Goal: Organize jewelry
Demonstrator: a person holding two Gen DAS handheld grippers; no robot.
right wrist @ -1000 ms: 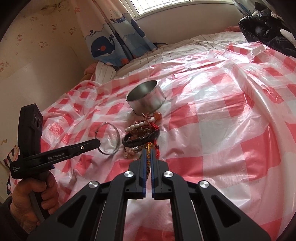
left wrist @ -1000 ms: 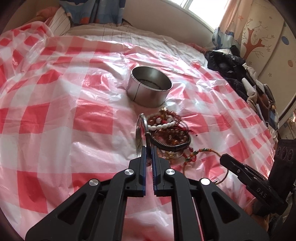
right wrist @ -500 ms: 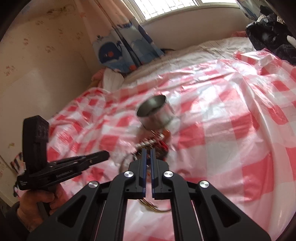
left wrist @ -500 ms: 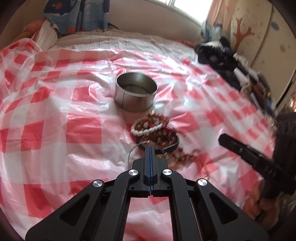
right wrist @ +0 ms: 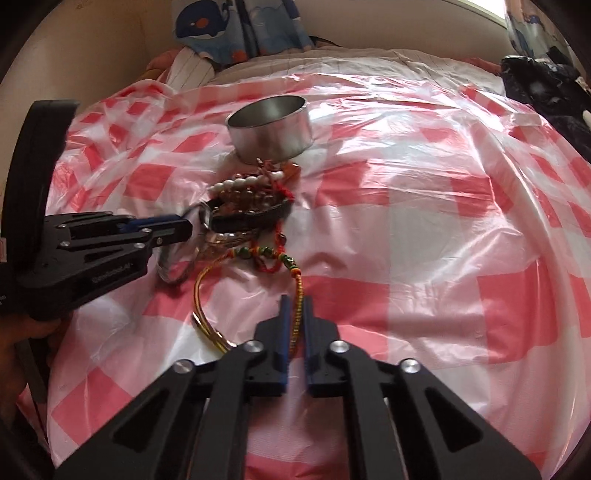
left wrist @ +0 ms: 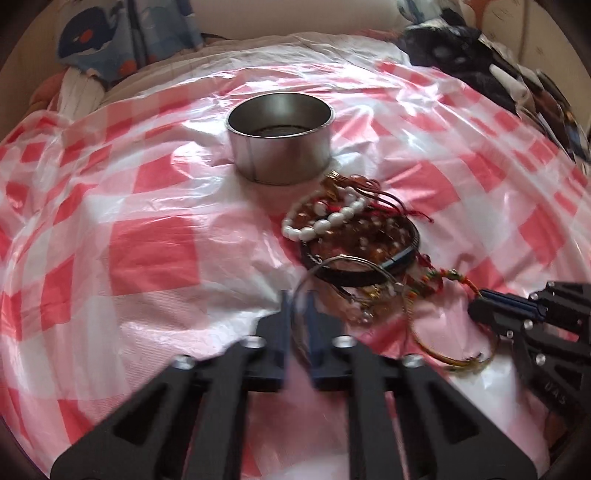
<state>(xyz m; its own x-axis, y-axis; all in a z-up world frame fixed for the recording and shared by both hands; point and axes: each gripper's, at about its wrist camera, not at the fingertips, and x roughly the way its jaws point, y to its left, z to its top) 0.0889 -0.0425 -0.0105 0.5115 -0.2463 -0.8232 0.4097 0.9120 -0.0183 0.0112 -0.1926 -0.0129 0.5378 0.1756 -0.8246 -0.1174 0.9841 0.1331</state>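
A pile of bracelets (left wrist: 354, 232) lies on the red-checked plastic sheet, just in front of a round metal tin (left wrist: 280, 136). My left gripper (left wrist: 298, 302) is shut on a thin silver bangle (left wrist: 347, 264) at the pile's near edge. In the right wrist view the pile (right wrist: 251, 206) and tin (right wrist: 271, 127) sit ahead. My right gripper (right wrist: 295, 306) is shut on a gold beaded cord bracelet (right wrist: 295, 280) that trails from the pile. The left gripper (right wrist: 173, 230) with its bangle (right wrist: 181, 254) shows at left there.
The checked plastic sheet (left wrist: 147, 251) covers a bed. Dark clothes (left wrist: 461, 48) are heaped at the far right. A whale-print curtain (right wrist: 236, 26) and a pillow lie at the far edge. A hand (right wrist: 22, 339) holds the left gripper.
Both grippers have come down close to the pile. The left gripper's bangle has tilted over the pile. The right gripper's cord bracelet now lies stretched out on the sheet.
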